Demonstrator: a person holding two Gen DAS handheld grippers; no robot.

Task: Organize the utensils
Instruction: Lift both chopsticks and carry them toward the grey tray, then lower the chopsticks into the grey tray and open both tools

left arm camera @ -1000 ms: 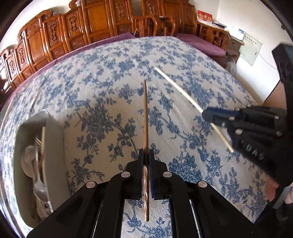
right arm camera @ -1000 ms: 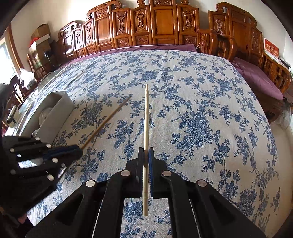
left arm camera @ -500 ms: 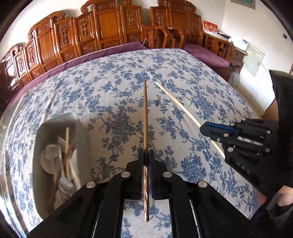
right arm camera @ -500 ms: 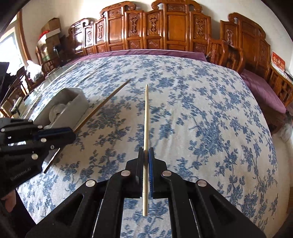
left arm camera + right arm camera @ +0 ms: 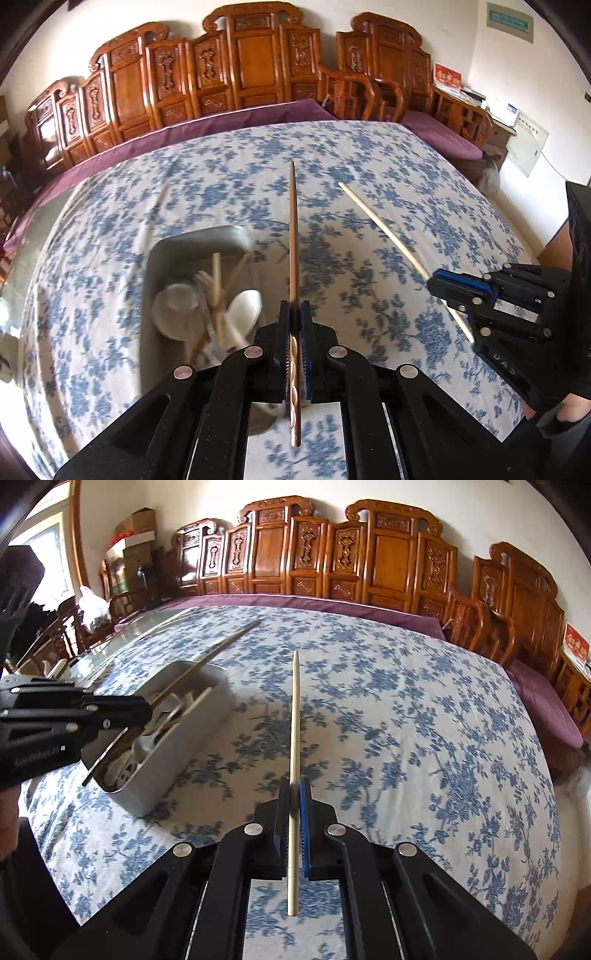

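- Since a second ago, the grey rectangular metal bin of utensils (image 5: 192, 243) has slid from the far left edge of the left wrist view toward its middle, and it now sits just left of the left tongs (image 5: 294, 314); in the right wrist view the same bin (image 5: 192, 738) shows larger and closer to the centre than before.
- The left tongs are pinched shut on a dark brown wooden chopstick (image 5: 293, 236), whose long axis runs straight ahead along the fingers, narrow tip pointing away toward the carved chairs, patterned butt end sticking out behind the pads.
- In the right wrist view this brown chopstick (image 5: 221, 648) slants over the bin, tip up and away, with the left tongs (image 5: 146, 712) above the bin's near half.
- The right tongs (image 5: 294, 794) are closed tight on a pale cream bamboo chopstick (image 5: 295, 716), which also lies along the fingers with its thin tip pointing forward and its squared butt behind the pads.
- From the left wrist view the pale chopstick (image 5: 384, 229) angles up and to the left from the right tongs (image 5: 441, 288), above the blue-and-white floral cloth on the tabletop (image 5: 369, 155).
- Both chopsticks are held in the air, clear of the cloth.
- The bin holds pale spoons (image 5: 243, 306) and several wooden sticks, blurred in the left view.
- Another light stick (image 5: 157, 210) lies on the cloth beyond the bin, blurred.
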